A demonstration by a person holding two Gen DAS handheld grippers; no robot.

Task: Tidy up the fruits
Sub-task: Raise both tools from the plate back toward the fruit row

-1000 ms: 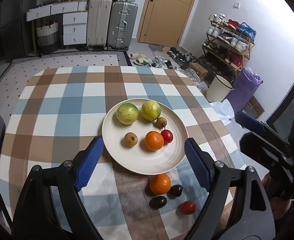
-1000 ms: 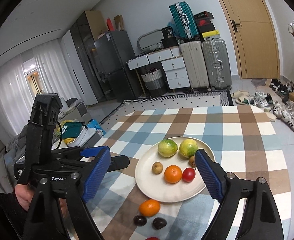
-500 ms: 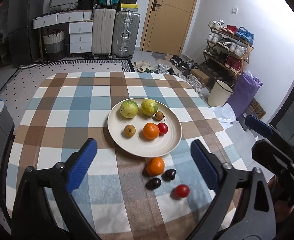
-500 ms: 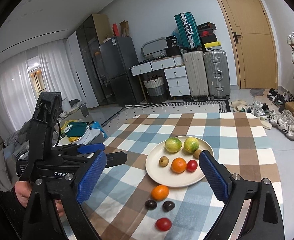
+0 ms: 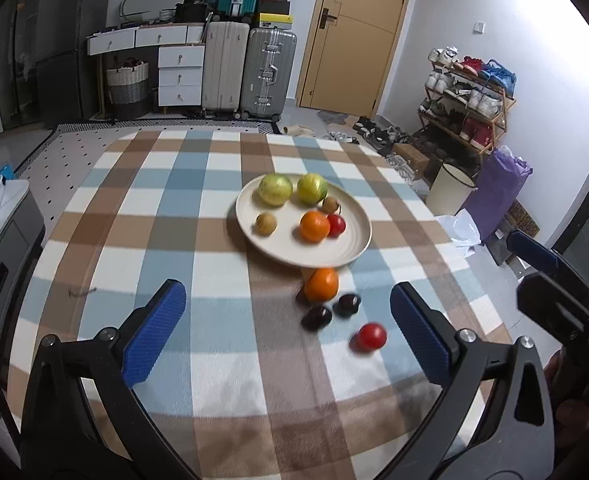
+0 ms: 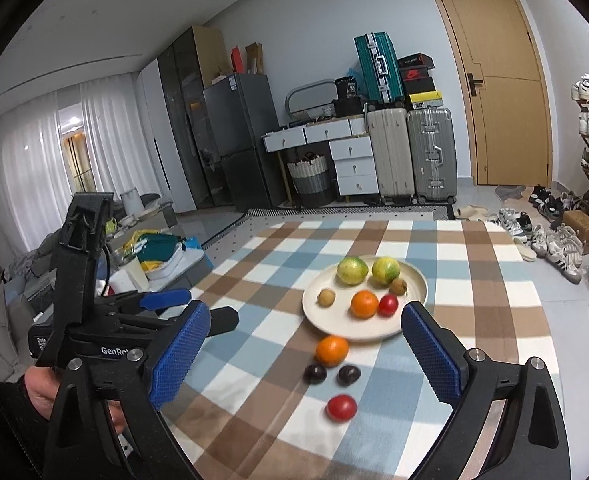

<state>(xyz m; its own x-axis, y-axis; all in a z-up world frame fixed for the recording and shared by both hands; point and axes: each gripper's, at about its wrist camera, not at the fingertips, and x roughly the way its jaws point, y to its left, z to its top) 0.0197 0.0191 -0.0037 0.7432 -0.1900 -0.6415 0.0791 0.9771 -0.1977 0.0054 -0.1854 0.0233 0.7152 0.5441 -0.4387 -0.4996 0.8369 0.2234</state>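
My left gripper (image 5: 286, 328) and right gripper (image 6: 302, 352) both hang with jaws wide apart, gripping nothing. Nearest me from the plate (image 5: 346, 256): a red tomato (image 5: 371, 336), two dark fruits (image 5: 317, 317) blurred beyond naming, an orange (image 5: 321, 284) touching its rim. Beyond, six fruits sit on the plate.

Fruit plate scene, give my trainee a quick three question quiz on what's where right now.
1. True or false: the plate holds six fruits.
2. How many fruits lie loose on the checked tablecloth?
3. Which loose fruit lies nearest the plate: A the orange, B the red fruit, C a dark plum?

Key:
1. True: two green, two small brown, one orange, one red.
2. Four: the orange, two dark plums, the red fruit.
3. A. Both the left hand-held gripper and the right hand-held gripper are open and empty.
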